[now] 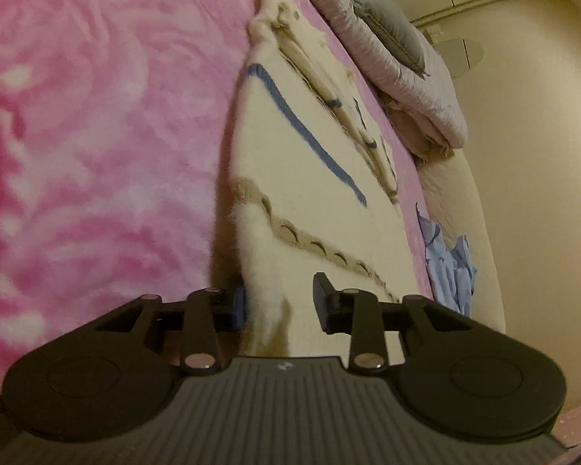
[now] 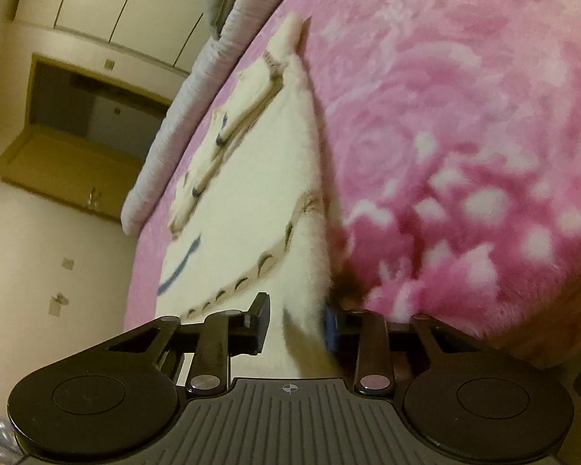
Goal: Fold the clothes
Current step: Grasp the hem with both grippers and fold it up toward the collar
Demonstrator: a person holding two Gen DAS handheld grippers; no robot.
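A cream fuzzy cardigan (image 1: 313,178) with a blue stripe and tan braided trim lies spread on the pink rose-patterned blanket (image 1: 97,135). My left gripper (image 1: 281,306) is open at the cardigan's near edge. A raised fold of that edge stands between the fingers, close to the blue-padded left finger (image 1: 239,308). In the right wrist view the same cardigan (image 2: 259,178) stretches away over the blanket (image 2: 464,135). My right gripper (image 2: 296,325) is open too. The garment's fluffy edge runs between its fingers, against the blue-padded right finger (image 2: 331,329).
A folded lilac quilt (image 1: 414,85) with a grey pillow (image 1: 387,23) lies along the far side of the bed. A crumpled blue garment (image 1: 449,267) sits at the cream mattress edge (image 1: 480,240). The right wrist view shows the quilt (image 2: 174,131), wardrobe doors (image 2: 97,4) and a doorway (image 2: 89,116).
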